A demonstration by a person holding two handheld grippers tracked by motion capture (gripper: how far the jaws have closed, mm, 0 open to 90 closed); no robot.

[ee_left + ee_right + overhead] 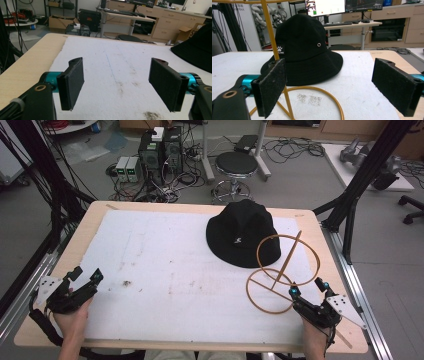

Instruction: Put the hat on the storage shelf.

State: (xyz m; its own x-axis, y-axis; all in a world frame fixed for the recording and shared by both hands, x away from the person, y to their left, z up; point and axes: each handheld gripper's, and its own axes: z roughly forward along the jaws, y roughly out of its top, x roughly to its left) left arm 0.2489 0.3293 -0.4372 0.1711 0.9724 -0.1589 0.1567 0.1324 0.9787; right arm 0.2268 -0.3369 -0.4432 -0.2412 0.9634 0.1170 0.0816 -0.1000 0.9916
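A black bucket hat [243,233] sits crown up, brim flat on the white cover, ahead of the right tool [309,288] and a little to its left, well apart from it. It has a small white logo on the crown, a metal eyelet and a little side label. A thin golden wire stand [282,272], two rings joined by a slanted rod, rests between them; its base ring lies just before the right tool's spread jaws, its upper ring overlapping the hat's brim.

Matt black cloth bucket hat [243,234] with a metal eyelet — glossy golden wire hat stand [280,272] — on rough, stained white foam sheet [165,270] over a pale wooden table [80,232].
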